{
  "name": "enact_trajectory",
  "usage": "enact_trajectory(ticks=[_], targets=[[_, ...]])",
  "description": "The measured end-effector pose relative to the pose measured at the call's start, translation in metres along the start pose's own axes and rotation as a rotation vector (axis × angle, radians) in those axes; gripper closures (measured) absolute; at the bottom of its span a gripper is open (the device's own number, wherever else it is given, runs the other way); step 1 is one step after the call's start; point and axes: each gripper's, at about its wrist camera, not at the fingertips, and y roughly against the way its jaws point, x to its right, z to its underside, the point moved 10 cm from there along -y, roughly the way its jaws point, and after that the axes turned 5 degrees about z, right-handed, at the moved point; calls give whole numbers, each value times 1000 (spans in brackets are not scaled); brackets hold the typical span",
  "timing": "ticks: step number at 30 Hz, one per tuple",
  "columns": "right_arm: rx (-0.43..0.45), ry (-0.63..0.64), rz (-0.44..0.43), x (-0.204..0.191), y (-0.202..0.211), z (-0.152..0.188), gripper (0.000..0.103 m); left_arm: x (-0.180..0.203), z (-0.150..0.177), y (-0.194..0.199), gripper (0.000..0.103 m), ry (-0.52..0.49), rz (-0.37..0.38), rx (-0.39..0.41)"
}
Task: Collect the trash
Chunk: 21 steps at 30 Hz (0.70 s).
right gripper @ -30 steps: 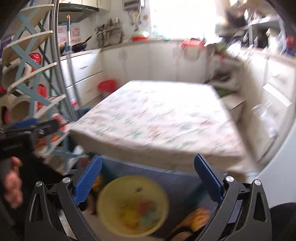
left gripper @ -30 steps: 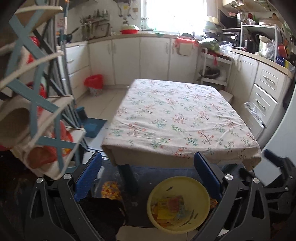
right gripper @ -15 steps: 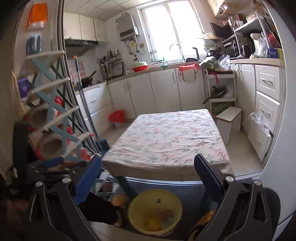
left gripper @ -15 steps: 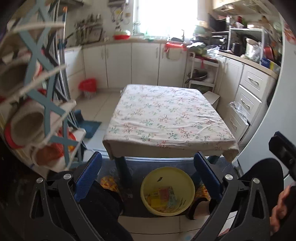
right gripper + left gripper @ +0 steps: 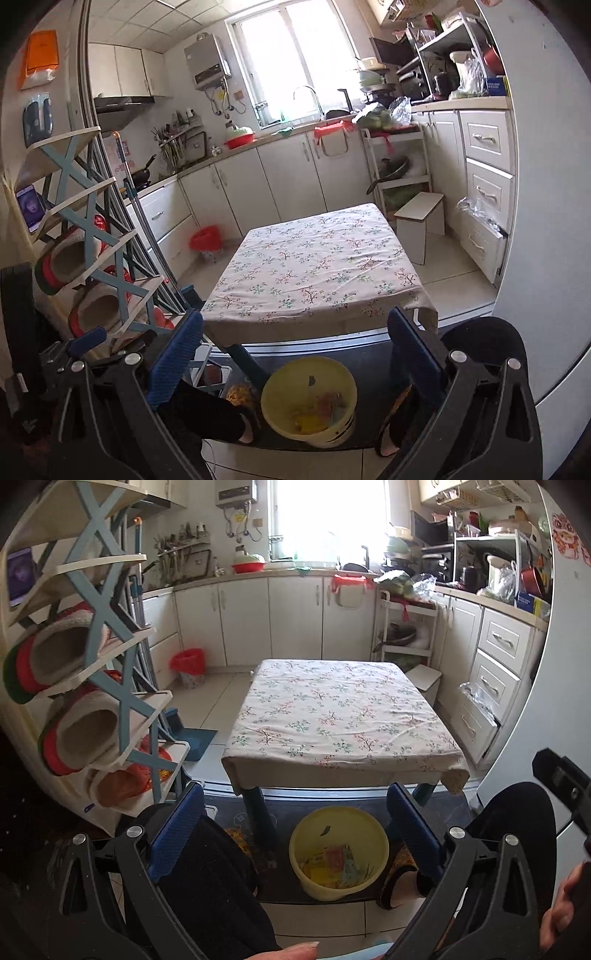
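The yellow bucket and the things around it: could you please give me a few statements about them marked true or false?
1. The yellow bucket stands on the floor in front of the table. True.
2. The bucket is empty. False: colourful wrappers lie in its bottom.
3. The left gripper is open and holds nothing. True.
4. The right gripper is shut on a wrapper. False: it is open and empty.
5. Trash lies on the tablecloth. False: none shows there.

Blown-out window (image 5: pixel 325 517) backlight; sharp frames, fisheye-bent edges, dark corners.
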Motion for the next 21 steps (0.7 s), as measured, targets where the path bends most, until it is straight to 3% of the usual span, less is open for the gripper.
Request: enact_trajectory(ticks=[9,21], targets=[[60,41,5,-7,21,-6,7,-1,-4,12,8,4,-5,24],[73,55,0,-10,25,-9,7,-3,-5,18,8,6,-13,41]])
